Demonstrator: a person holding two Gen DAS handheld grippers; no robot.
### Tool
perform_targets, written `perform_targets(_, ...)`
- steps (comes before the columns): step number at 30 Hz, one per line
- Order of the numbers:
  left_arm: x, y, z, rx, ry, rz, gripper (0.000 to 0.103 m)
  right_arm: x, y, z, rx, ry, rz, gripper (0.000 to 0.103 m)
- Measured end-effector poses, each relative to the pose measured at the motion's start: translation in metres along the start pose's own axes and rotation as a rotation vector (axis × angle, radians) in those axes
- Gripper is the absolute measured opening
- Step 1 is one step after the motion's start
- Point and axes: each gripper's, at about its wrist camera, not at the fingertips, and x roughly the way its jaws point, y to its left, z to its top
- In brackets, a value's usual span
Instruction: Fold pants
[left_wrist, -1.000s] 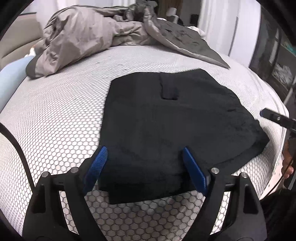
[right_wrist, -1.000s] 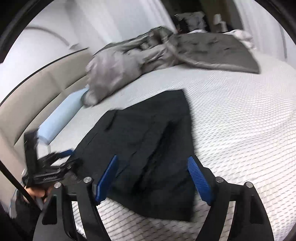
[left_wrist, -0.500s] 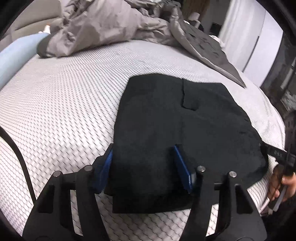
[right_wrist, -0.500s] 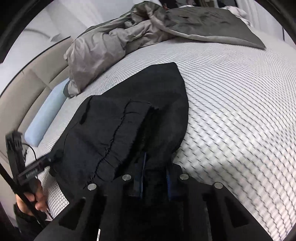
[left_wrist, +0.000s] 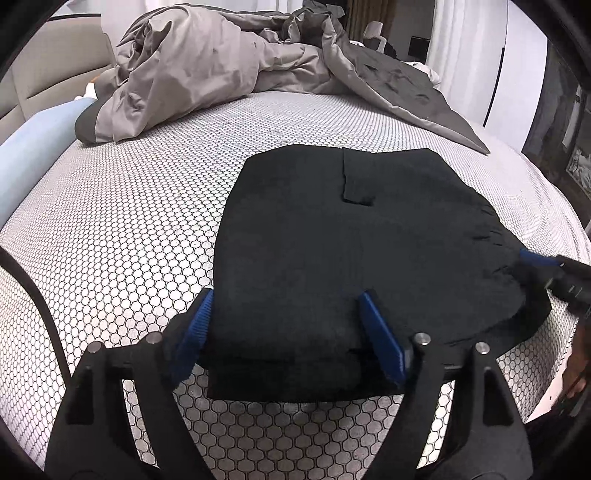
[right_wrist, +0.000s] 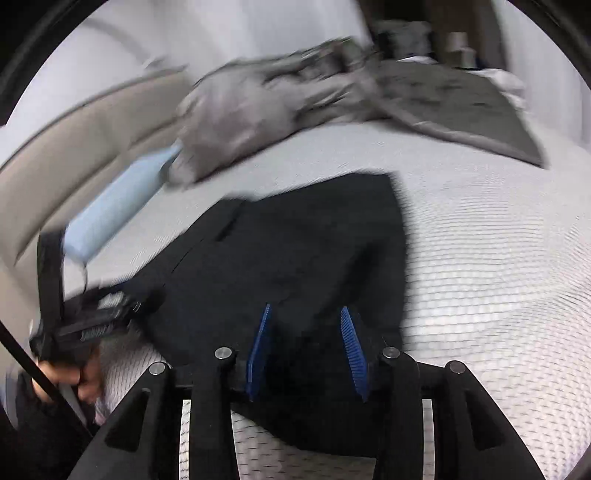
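The right tongs (right_wrist: 306, 350), clenched on the pants' (left_wrist: 354, 251) near edge half a second ago, are opening again with cloth between the pads, so that fold looks laid down. The left tongs (left_wrist: 286, 332) (also opening) straddle the other near corner without pinching. The folded pants lie flat on the bed (left_wrist: 122, 240), the duvet (left_wrist: 207, 62) beyond.

Two close wrist views, shared pants (left_wrist: 351, 258)
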Motion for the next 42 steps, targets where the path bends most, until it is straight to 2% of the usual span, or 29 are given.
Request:
perform_targets(3, 0.000, 0.004, -0.001, -0.008, 0.008, -0.009, 0.078, 0.017, 0.015, -0.005, -0.098, 0.049, -0.087, 0.039)
perform_targets(7, -0.007, 0.008, -0.005, -0.019, 0.002, -0.014, 0.078, 0.009, -0.008, -0.008, -0.034, 0.030, -0.095, 0.040)
perform_targets(8, -0.009, 0.008, -0.005, -0.022, 0.000, -0.012, 0.078, 0.004, -0.012, -0.009, -0.021, 0.017, -0.090, 0.043)
perform_targets(10, -0.020, 0.010, -0.007, -0.026, -0.019, -0.013, 0.078, -0.006, -0.017, -0.012, 0.001, -0.011, -0.089, 0.065)
perform_targets(11, -0.026, 0.009, -0.008, -0.020, -0.037, -0.017, 0.080, -0.013, -0.017, -0.014, 0.007, -0.030, -0.091, 0.072)
perform_targets(12, -0.032, 0.008, -0.009, -0.010, -0.059, -0.019, 0.082, -0.020, -0.017, -0.016, 0.004, -0.045, -0.091, 0.085)
perform_targets(13, -0.037, 0.007, -0.011, -0.003, -0.077, -0.018, 0.083, -0.025, -0.015, -0.016, -0.005, -0.066, -0.091, 0.094)
perform_targets(15, -0.048, 0.005, -0.017, 0.002, -0.107, -0.011, 0.084, -0.039, -0.008, -0.019, -0.036, -0.126, -0.110, 0.102)
perform_targets(20, -0.072, 0.004, -0.032, -0.007, -0.154, -0.056, 0.086, -0.067, 0.007, -0.033, -0.078, -0.242, -0.138, 0.103)
perform_targets(21, -0.078, 0.004, -0.035, -0.006, -0.173, -0.058, 0.089, -0.070, 0.008, -0.034, -0.079, -0.258, -0.136, 0.103)
perform_targets(22, -0.084, 0.002, -0.039, 0.002, -0.195, -0.059, 0.100, -0.073, 0.008, -0.035, -0.076, -0.272, -0.133, 0.103)
perform_targets(23, -0.088, 0.001, -0.041, 0.010, -0.212, -0.062, 0.102, -0.078, 0.008, -0.037, -0.068, -0.289, -0.128, 0.103)
perform_targets(29, -0.110, -0.013, -0.055, 0.047, -0.285, -0.017, 0.102, -0.095, 0.004, -0.044, -0.031, -0.347, -0.102, 0.103)
perform_targets(36, -0.120, -0.022, -0.059, 0.045, -0.335, -0.038, 0.102, -0.106, 0.006, -0.050, -0.037, -0.372, -0.078, 0.103)
perform_targets(42, -0.116, -0.025, -0.057, 0.042, -0.333, -0.035, 0.102, -0.106, 0.011, -0.051, -0.053, -0.366, -0.061, 0.103)
